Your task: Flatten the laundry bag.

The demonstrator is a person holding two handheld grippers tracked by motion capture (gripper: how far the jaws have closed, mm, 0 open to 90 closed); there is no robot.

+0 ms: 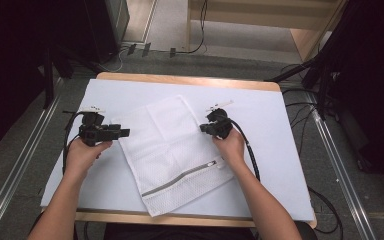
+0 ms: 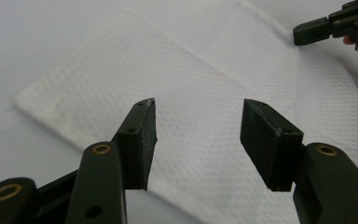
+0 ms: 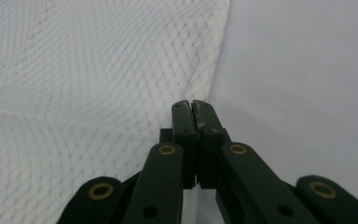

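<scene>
A white mesh laundry bag [image 1: 175, 150] lies flat and askew on the white table top [image 1: 280, 150], with its grey zipper [image 1: 185, 176] near the front. My left gripper [image 1: 126, 132] is at the bag's left edge. Its jaws stand open over the mesh [image 2: 205, 60] with nothing between them [image 2: 198, 116]. My right gripper [image 1: 203, 128] sits at the bag's right edge. In the right gripper view its jaws [image 3: 194, 105] are shut together, pinching the hem of the mesh [image 3: 74, 70], which puckers toward the tips. The left gripper view shows that right gripper [image 2: 298, 36] at the far edge of the bag.
The table has a wooden rim [image 1: 180, 79] and bare white surface on both sides of the bag. Cables trail from both grippers; one [image 1: 252, 155] runs along the right forearm. Metal rails [image 1: 340, 165] and dark stands flank the table on the floor.
</scene>
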